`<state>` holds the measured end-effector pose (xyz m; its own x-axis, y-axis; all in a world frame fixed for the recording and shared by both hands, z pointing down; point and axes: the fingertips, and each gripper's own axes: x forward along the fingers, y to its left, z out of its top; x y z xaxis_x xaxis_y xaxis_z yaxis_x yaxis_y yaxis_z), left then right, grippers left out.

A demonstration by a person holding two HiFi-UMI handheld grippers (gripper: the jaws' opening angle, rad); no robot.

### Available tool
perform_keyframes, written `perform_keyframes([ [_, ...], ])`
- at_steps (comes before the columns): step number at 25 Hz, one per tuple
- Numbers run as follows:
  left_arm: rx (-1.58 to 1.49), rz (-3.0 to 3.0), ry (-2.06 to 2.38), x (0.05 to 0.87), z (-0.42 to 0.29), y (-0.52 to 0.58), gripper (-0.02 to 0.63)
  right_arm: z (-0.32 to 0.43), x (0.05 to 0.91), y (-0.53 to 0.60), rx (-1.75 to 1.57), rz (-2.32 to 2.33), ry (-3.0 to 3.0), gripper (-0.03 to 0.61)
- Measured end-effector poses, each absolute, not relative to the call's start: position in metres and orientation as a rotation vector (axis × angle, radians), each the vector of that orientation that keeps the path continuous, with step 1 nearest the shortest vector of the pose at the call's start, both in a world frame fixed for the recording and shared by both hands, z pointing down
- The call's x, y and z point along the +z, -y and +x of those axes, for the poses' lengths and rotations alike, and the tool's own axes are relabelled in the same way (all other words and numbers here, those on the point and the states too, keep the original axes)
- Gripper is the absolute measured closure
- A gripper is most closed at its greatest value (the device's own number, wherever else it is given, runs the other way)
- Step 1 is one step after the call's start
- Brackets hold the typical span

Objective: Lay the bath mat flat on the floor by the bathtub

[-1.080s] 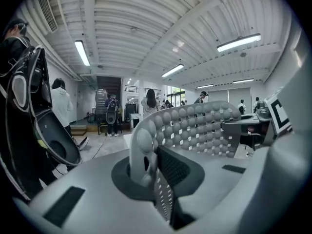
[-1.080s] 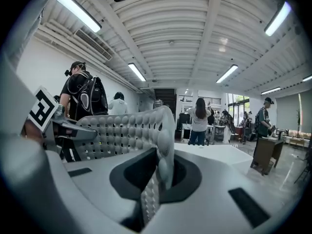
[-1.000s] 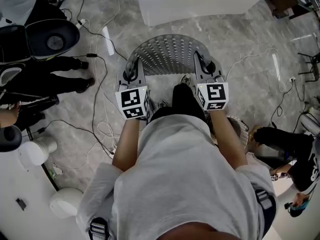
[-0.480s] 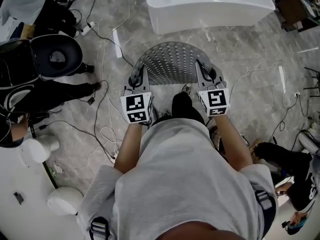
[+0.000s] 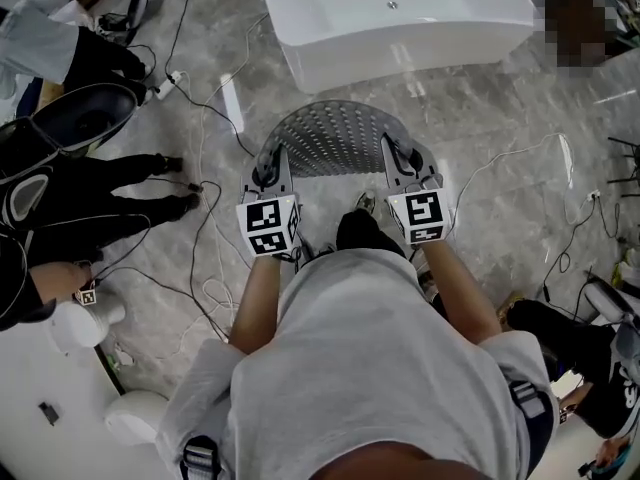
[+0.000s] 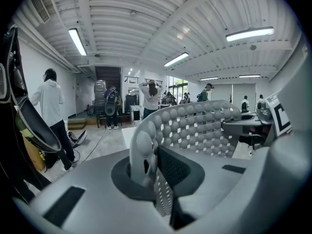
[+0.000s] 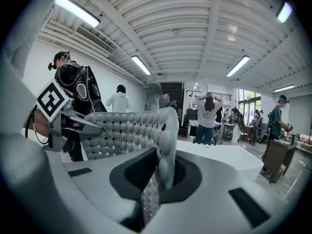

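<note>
Head view: grey dimpled bath mat point(image 5: 335, 136) was held clear of the floor point(image 5: 480, 118), bowed in an arch between both grippers; left gripper point(image 5: 266, 164) on its left edge, right gripper point(image 5: 404, 158) on its right edge; white bathtub point(image 5: 400, 23) just beyond, on the far side; cables point(image 5: 200, 258) trailed at left.

Left gripper view: jaws clamped tight on the mat's edge; mat curved away to the right.

Right gripper view: jaws likewise pinched on the mat's edge; tub behind.

Progress, as judged: mat brought to the tub but not yet down; lowering, flattening and release remained.
</note>
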<state>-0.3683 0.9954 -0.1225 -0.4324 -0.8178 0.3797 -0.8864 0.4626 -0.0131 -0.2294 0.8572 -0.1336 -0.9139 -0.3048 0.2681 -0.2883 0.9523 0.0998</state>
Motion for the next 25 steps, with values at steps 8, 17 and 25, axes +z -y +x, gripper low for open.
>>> perform_keyframes([
  [8, 0.348, 1.456, 2.335, -0.113, -0.366, -0.927, 0.584, -0.23, -0.125, -0.79, -0.059, 0.454, 2.809, 0.554],
  [17, 0.389, 1.482, 2.265, -0.095, -0.366, -0.867, 0.584, -0.223, -0.114, -0.739, -0.031, 0.5, 2.803, 0.554],
  [25, 0.435, 1.587, 2.189, -0.09, -0.355, -0.815, 0.584, -0.2, -0.107, -0.702, 0.013, 0.641, 2.762, 0.554],
])
